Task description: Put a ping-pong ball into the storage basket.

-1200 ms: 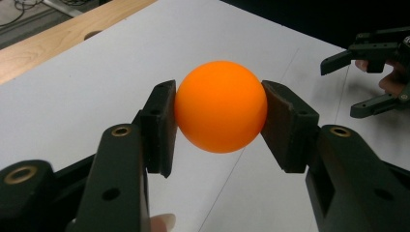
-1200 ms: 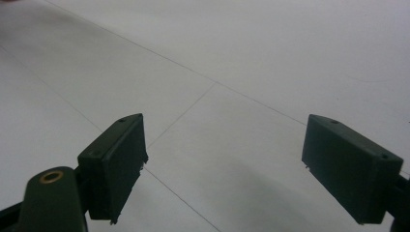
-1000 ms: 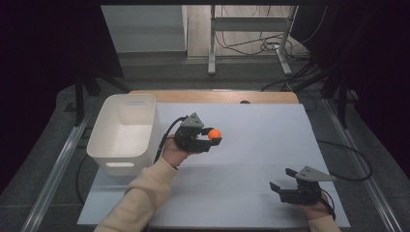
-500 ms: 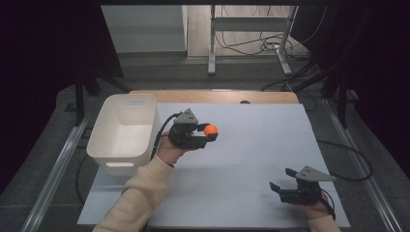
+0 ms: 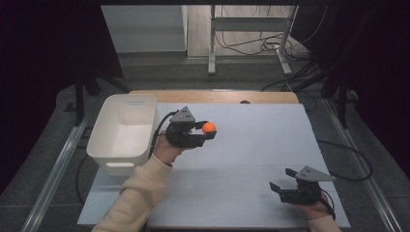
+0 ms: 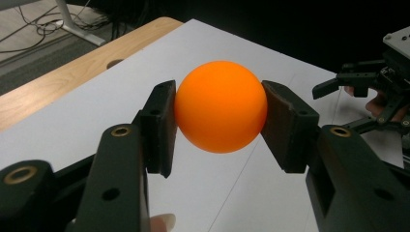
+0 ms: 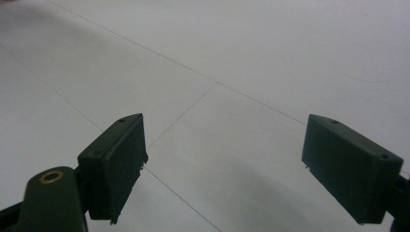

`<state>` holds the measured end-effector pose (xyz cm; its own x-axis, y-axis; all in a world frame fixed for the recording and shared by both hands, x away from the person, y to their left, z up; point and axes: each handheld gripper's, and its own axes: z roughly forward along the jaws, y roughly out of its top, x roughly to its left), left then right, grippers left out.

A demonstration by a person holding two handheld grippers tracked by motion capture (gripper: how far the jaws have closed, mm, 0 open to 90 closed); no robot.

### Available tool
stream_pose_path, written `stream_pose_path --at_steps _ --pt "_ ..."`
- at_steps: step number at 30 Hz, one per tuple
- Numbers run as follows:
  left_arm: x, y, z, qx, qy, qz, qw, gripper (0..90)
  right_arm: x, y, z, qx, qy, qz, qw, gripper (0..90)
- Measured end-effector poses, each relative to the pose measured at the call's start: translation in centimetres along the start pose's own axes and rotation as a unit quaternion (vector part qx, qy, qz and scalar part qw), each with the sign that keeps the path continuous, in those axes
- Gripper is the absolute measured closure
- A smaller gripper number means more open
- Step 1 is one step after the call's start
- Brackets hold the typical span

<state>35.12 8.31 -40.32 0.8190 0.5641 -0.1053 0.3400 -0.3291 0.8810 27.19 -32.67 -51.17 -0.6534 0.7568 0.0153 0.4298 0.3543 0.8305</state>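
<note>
The left claw [image 5: 204, 131] is gripping a small, smooth orange plastic ball [image 6: 220, 105] across its middle; it is looking light and slippery. The right claw [image 5: 284, 180] is gaping wide above the white table [image 5: 261, 145]; it is holding nothing.

Dim surroundings, evenly lit table, soft shadows

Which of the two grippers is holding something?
The left gripper, beside the white bin: its fingers clamp an orange ball. The right gripper stands open with nothing between.
</note>
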Motion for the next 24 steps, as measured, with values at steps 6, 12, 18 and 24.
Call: stream_pose_path --at_steps 6,12,18,24 --pt "0.1 0.2 -0.6 -0.007 0.004 0.000 1.0000 50.1 0.0 0.0 0.0 0.000 0.000 0.000 1.0000 16.6" --pt "0.2 0.3 -1.2 -0.015 0.008 0.000 0.9999 50.1 0.0 0.0 0.0 0.000 0.000 0.000 1.0000 16.6" --pt "0.4 0.4 -1.6 -0.018 0.012 -0.002 0.9998 50.1 0.0 0.0 0.0 0.000 0.000 -0.001 1.0000 16.6" --pt "0.7 0.5 -2.3 -0.026 0.018 -0.002 0.9995 50.0 0.0 0.0 0.0 0.000 0.000 -0.001 1.0000 16.6"
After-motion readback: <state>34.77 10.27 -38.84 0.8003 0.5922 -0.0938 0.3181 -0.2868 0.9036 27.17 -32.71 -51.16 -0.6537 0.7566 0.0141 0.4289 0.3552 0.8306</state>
